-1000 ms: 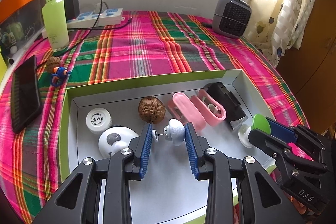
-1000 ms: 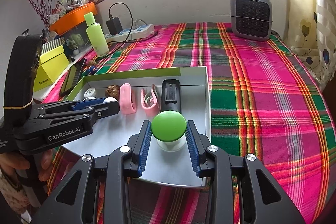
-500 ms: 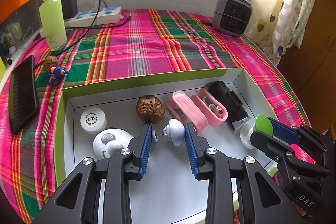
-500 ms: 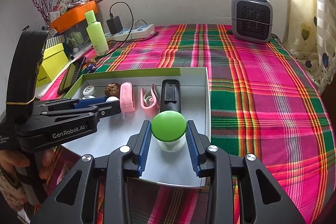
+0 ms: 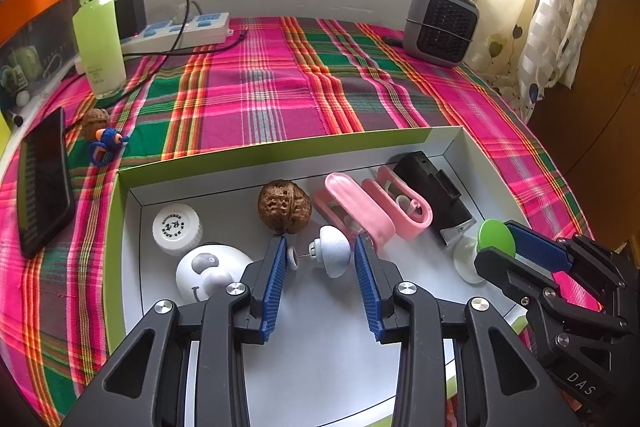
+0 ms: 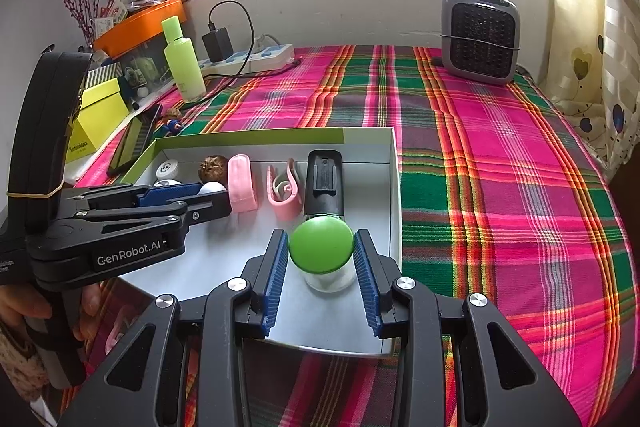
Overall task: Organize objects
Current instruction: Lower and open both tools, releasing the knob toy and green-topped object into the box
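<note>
A shallow grey tray with a green rim [image 5: 280, 147] lies on the plaid cloth. In it are a white cap [image 5: 176, 227], a white round toy [image 5: 208, 267], a walnut [image 5: 284, 205], two pink clips [image 5: 360, 211], a black device [image 5: 436, 191]. My left gripper [image 5: 320, 255] holds a small white suction knob [image 5: 332, 255] between its pads over the tray. My right gripper [image 6: 322, 255] is shut on a green-topped suction cup [image 6: 322, 245] at the tray's right side [image 6: 394, 187]. The cup also shows in the left wrist view [image 5: 494, 239].
On the cloth left of the tray lie a dark phone [image 5: 44, 183] and a second walnut with a blue charm [image 5: 100, 131]. Behind stand a green bottle [image 5: 98, 35], a power strip [image 5: 180, 31] and a grey heater [image 5: 440, 23].
My left gripper has shifted slightly forward and left with the white knob. The right gripper with the green cup has hardly moved.
</note>
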A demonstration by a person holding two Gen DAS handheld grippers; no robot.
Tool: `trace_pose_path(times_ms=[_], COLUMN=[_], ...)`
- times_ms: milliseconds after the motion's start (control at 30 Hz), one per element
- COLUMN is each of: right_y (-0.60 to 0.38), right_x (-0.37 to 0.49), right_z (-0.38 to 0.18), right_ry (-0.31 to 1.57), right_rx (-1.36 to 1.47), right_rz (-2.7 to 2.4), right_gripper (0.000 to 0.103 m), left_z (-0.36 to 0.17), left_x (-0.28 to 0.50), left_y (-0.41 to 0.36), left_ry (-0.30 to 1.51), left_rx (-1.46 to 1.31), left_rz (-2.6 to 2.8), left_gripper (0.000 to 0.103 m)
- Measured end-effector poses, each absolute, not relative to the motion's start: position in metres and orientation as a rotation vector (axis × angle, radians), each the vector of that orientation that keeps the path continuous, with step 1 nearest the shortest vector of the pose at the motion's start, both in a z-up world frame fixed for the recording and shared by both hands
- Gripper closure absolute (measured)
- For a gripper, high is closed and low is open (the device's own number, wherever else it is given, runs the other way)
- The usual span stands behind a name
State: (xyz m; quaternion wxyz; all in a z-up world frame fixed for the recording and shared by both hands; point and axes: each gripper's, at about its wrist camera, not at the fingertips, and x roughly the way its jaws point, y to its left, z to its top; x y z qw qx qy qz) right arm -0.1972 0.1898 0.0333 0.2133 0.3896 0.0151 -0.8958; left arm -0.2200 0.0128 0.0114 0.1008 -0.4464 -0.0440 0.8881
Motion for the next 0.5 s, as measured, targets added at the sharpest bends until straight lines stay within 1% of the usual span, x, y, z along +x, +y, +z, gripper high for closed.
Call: trace_pose_path(times_ms=[433, 500], right_y=[0.1896, 0.1898], right_x=[-0.1947, -0.1933], right_z=[0.0334, 0.0344], right_ry=[0.054, 0.051], right_rx=[1.08, 1.076], right_rz=[-2.495, -2.498], right_gripper=[0.068, 0.066], left_z=[0.0125, 0.0134], left_x=[-0.2179, -0.2167], left_y=[0.0135, 0.0131], left_ry=[-0.134, -0.136], left_rx=[-1.313, -1.31], left_rz=[2.622, 2.627], left_gripper=[0.056, 0.055])
